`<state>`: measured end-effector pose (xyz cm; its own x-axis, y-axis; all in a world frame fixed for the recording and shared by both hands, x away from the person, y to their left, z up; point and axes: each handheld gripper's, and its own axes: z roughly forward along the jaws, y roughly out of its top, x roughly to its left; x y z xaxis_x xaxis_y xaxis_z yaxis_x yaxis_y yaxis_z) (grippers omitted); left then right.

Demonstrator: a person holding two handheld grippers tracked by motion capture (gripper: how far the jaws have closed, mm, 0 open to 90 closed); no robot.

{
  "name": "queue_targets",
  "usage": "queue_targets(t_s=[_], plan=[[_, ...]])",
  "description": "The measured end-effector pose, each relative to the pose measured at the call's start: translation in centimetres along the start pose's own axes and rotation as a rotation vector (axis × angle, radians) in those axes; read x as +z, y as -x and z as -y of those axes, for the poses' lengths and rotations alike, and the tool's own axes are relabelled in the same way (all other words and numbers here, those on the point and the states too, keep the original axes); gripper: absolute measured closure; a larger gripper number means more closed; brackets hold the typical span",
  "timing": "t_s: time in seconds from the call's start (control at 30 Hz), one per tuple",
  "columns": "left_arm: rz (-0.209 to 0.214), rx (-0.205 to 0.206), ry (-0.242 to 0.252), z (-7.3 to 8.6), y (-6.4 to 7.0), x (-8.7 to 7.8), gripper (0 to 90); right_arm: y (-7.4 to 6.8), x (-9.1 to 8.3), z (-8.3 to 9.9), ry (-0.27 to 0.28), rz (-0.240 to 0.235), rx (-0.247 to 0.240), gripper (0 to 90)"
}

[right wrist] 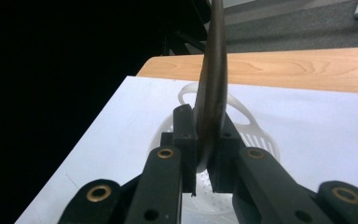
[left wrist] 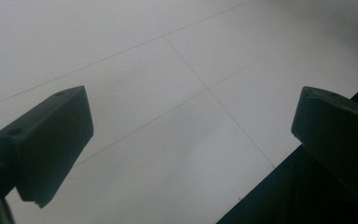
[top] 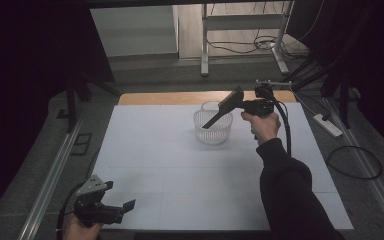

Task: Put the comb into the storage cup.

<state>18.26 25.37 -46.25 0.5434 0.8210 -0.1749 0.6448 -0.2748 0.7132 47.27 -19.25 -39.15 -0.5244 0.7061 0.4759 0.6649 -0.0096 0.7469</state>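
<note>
My right gripper (top: 244, 104) is held above the far middle of the white sheet (top: 170, 165), shut on a dark spatula (top: 230, 98). The spatula's wide end is up by the jaws, and its thin handle slants down into a white slotted basket (top: 212, 132). In the right gripper view the spatula (right wrist: 213, 70) stands edge-on, pinched between the jaws of the right gripper (right wrist: 205, 156), with the basket (right wrist: 261, 140) right below. My left gripper (top: 122, 207) is low at the sheet's near left corner. In its own view the left gripper (left wrist: 191, 140) is open wide over bare sheet.
A wooden tabletop (top: 180, 97) shows beyond the sheet's far edge. A power strip (top: 328, 125) and a looped cable (top: 355, 162) lie on the floor at the right. A metal rail (top: 50, 180) runs along the left, and a frame's legs (top: 205, 50) stand behind.
</note>
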Motion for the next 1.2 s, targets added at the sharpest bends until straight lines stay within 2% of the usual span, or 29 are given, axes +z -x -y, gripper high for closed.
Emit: queue_targets(t_s=[0.63,1.2], plan=[[0.0,-0.003,-0.004,0.0,-0.1,0.0,0.0,0.5,1.9,1.5,-0.032,-0.002,0.019,83.4],[0.0,-0.006,-0.007,0.0,-0.1,0.1,0.0,1.8,2.3,2.3,-0.042,-0.002,0.055,83.3]])
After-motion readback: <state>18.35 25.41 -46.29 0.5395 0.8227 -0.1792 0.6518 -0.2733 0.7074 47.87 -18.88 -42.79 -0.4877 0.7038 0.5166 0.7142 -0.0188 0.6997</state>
